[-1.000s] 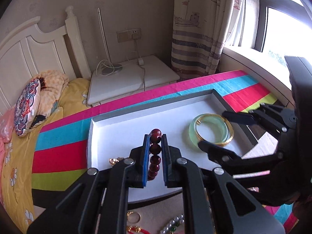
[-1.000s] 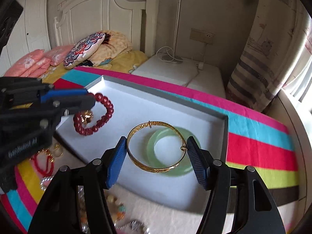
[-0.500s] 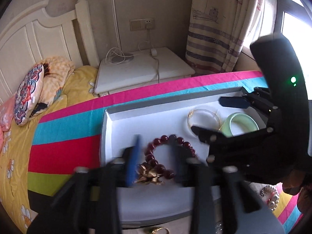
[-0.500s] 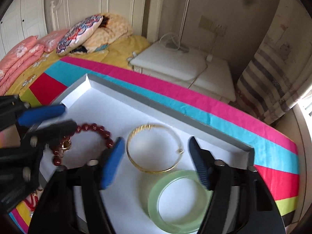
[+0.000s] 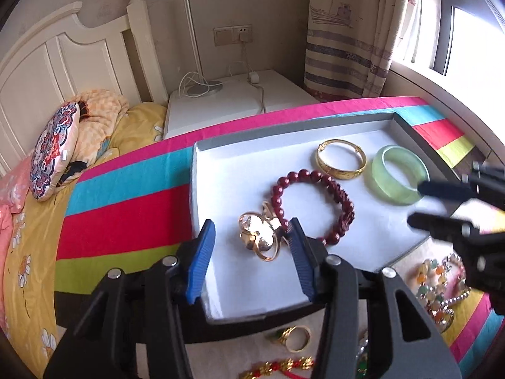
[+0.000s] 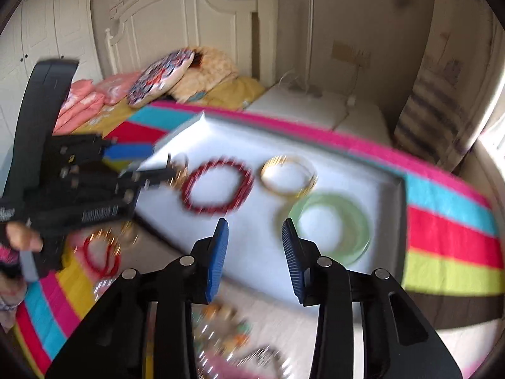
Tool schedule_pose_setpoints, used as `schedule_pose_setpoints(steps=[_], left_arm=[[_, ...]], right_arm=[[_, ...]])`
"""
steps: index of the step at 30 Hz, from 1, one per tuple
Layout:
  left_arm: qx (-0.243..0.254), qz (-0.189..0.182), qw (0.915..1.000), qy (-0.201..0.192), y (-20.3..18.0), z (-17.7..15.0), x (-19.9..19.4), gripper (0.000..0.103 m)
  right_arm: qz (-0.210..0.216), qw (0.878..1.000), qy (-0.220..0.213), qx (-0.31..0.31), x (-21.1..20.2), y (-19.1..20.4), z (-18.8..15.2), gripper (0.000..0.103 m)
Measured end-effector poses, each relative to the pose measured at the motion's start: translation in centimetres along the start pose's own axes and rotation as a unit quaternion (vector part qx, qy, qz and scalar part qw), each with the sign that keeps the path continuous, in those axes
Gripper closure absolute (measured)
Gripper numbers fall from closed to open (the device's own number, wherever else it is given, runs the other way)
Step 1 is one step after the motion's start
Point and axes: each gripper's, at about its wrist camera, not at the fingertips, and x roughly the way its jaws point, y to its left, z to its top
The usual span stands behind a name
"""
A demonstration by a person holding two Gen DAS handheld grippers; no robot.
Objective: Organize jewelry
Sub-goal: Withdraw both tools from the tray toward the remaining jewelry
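Note:
A white-lined tray (image 5: 284,132) lies on the striped cloth. In it rest a dark red bead bracelet (image 5: 315,205), a gold bangle (image 5: 341,159), a green jade bangle (image 5: 399,178) and a gold ornament (image 5: 260,237). My left gripper (image 5: 251,252) hovers over the tray's near left part, its jaws closing; the gold ornament shows between them, untouched by the pads. My right gripper (image 6: 254,246) hangs over the tray's (image 6: 404,195) near edge, jaws closing on nothing, with the green bangle (image 6: 331,227) just to its right. This view is blurred.
Loose jewelry lies in front of the tray: a gold ring (image 5: 292,338), a red and gold cord (image 5: 277,366), bead strings (image 5: 438,287) and red cord bracelets (image 6: 101,252). Behind are a bed with a patterned pillow (image 5: 53,151), a white nightstand (image 5: 233,104) and a curtain (image 5: 350,31).
My left gripper let go of the red bead bracelet, which now lies in the tray. My right gripper left the gold bangle beside the green one, drew back and narrowed.

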Motion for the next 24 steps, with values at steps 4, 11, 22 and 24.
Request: schedule_pose_setpoints(steps=[4, 11, 22, 24], left_arm=[[-0.006, 0.000, 0.9999, 0.014, 0.5, -0.6, 0.1, 0.060], [0.033, 0.034, 0.9983, 0.034, -0.3, -2.3, -0.5, 0.065], [0.004, 0.031, 0.9994, 0.014, -1.9, -8.6, -6.7, 0.064], [-0.009, 0.022, 0.9997, 0.008, -2.5, -10.0, -8.1, 0.062]], right_arm=[[0.015, 0.998, 0.022, 0.050, 0.7, -1.0, -0.5, 0.069], [0.062, 0.989, 0.061, 0.117, 1.9, -1.7, -0.9, 0.069], [0.039, 0.997, 0.049, 0.053, -2.9, 2.9, -5.4, 0.068], [0.038, 0.997, 0.044, 0.050, -3.7, 3.3, -6.3, 0.068]])
